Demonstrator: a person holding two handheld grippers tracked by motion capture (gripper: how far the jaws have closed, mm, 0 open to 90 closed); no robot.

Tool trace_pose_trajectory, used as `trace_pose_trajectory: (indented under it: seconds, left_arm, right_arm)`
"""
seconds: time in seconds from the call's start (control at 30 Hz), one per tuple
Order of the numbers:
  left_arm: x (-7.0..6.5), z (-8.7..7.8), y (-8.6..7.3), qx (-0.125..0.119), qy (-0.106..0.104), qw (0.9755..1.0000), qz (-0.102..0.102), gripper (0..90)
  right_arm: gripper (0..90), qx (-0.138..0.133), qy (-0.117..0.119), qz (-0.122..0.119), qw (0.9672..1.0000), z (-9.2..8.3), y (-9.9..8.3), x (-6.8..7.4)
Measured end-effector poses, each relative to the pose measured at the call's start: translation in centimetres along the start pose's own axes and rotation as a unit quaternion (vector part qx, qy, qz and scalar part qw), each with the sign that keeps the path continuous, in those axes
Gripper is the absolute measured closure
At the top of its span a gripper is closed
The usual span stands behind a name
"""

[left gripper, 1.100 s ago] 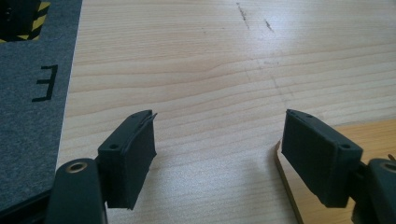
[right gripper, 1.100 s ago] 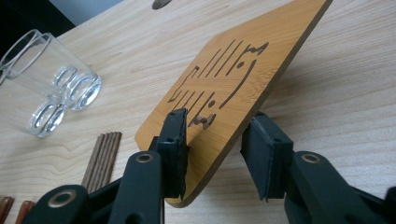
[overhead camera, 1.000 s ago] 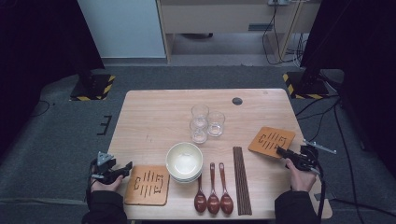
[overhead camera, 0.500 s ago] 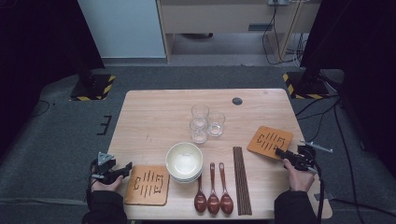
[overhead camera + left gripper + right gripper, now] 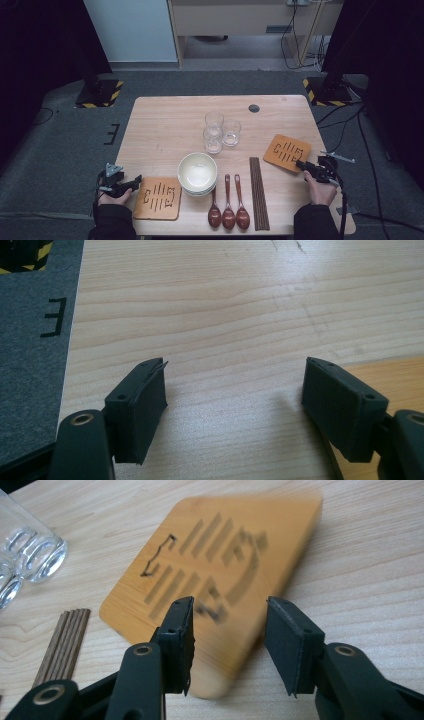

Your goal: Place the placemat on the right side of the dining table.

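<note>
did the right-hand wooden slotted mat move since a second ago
Yes. The right wooden slotted mat sits slightly nearer the bundle of dark chopsticks. The right gripper, jaws just opening, straddles its edge.

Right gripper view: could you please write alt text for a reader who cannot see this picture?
The right gripper holds its two black jaws open just above the near edge of a wooden trivet with cut-out lines, lying blurred on a light wooden table; the jaws have just been opening. Clear glasses stand at the upper left, and dark chopsticks lie at the lower left.
</note>
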State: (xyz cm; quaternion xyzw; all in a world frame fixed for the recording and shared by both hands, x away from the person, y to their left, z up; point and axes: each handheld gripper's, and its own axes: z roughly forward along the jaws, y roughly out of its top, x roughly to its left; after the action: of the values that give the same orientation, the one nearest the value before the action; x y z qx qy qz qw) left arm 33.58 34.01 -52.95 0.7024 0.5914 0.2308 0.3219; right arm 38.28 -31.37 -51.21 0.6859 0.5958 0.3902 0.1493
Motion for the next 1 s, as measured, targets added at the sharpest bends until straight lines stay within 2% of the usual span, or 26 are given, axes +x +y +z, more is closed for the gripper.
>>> trace_pose_trajectory:
  seconds: [0.1, 0.23, 0.57, 0.8, 1.0]
  left_arm:
    - [0.0, 0.0, 0.0, 0.003, 0.001, 1.0, 0.001, 24.9]
    - [0.0, 0.0, 0.0, 0.003, 0.002, 1.0, 0.001, 24.9]
    - [0.0, 0.1, 0.0, 0.0, 0.005, 1.0, 0.0, 24.6]
    - [0.0, 0.2, 0.0, 0.002, 0.007, 1.0, -0.001, 24.1]
    - [0.0, 0.2, 0.0, 0.0, 0.008, 1.0, -0.003, 23.0]
  right_arm:
    - [54.3, -0.001, -0.001, -0.002, 1.0, 0.0, 0.0, 0.1]
    - [50.6, -0.011, -0.01, -0.016, 0.9998, -0.2, 0.2, 0.5]
    - [42.0, -0.01, -0.054, -0.057, 0.9969, 0.8, 0.8, 0.9]
    - [36.6, -0.001, -0.082, -0.063, 0.9946, 1.9, 0.9, 1.1]
    - [35.3, 0.014, -0.089, -0.062, 0.994, 2.8, 0.8, 1.0]
